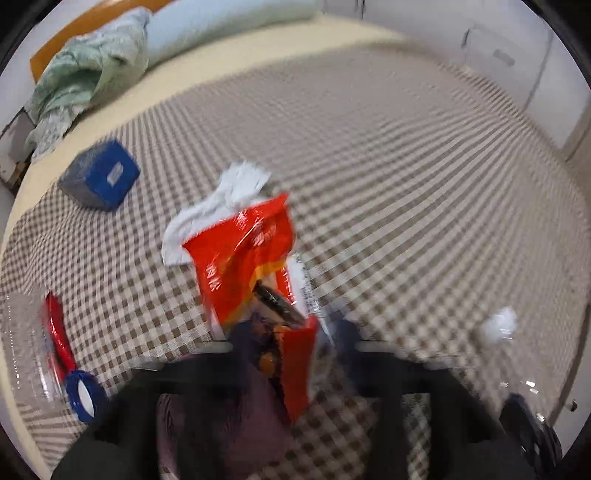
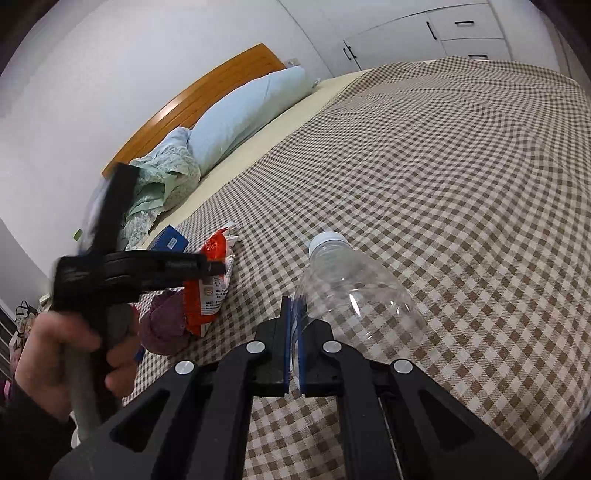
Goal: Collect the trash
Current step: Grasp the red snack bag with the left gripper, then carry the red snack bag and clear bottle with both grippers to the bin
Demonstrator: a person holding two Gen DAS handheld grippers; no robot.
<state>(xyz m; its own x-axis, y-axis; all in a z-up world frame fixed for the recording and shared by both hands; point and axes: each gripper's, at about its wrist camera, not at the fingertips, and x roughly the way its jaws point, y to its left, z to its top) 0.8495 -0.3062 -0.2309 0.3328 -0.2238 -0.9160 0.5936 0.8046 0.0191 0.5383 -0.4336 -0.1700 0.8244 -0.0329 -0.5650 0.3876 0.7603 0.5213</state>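
Observation:
My left gripper (image 1: pixel 291 332) is shut on a red snack wrapper (image 1: pixel 243 254) and holds it above the checked bed cover; the view is blurred. A white crumpled tissue (image 1: pixel 236 195) lies behind the wrapper. My right gripper (image 2: pixel 294 332) is shut on the base of a clear empty plastic bottle (image 2: pixel 354 288) with a white cap. In the right wrist view the left gripper (image 2: pixel 214 267) and the red wrapper (image 2: pixel 207 291) are at the left, with a purple cloth (image 2: pixel 164 325) below them. A second clear bottle with a red label and blue cap (image 1: pixel 55 343) lies at the left wrist view's lower left.
A blue box (image 1: pixel 101 177) lies on the bed to the left. A light blue pillow (image 2: pixel 243 118) and green bedding (image 2: pixel 162 177) lie by the wooden headboard (image 2: pixel 207 88). White cupboards (image 2: pixel 443 33) stand beyond the bed. A small white scrap (image 1: pixel 498 325) lies at the right.

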